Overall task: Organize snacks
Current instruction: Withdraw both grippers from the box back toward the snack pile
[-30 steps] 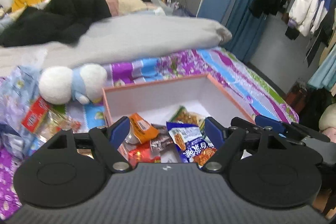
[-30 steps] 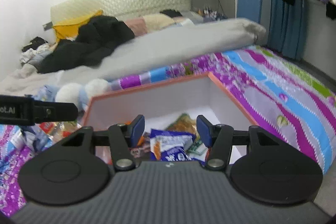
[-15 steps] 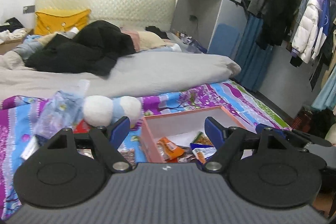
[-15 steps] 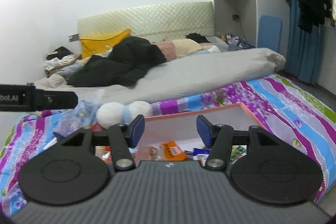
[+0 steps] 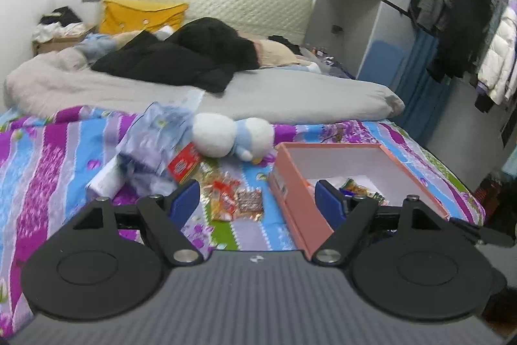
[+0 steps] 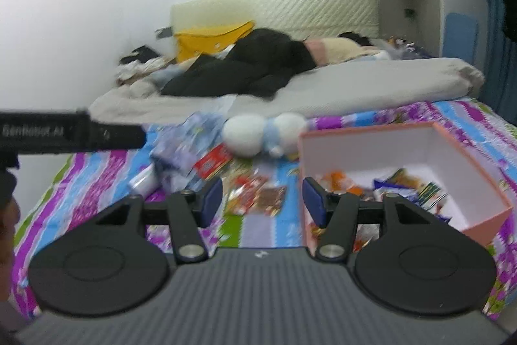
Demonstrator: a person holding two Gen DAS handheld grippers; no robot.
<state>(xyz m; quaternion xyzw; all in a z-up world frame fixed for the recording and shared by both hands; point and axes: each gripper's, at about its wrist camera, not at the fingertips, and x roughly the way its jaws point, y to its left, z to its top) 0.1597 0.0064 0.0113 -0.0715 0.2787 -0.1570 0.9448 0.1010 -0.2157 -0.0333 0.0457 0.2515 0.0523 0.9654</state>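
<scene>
Several snack packets (image 5: 237, 199) lie loose on the striped bedspread (image 5: 64, 157), just left of the pink box (image 5: 290, 180), which already has more snacks (image 6: 404, 183) in its bottom. A red packet (image 5: 182, 164) leans against a crumpled plastic bag (image 5: 152, 144) beside a white and blue soft toy (image 5: 232, 138). Both tools are spread and pinch nothing: the left tool (image 5: 258, 202) and the right tool (image 6: 263, 199) each frame the loose packets from above the bed. I judge the step in hand to be the reach for the next packet, with the sorting partly done. The next move calls for one tool to drop onto a single flat packet, close on its edge, and carry it over the box wall.
</scene>
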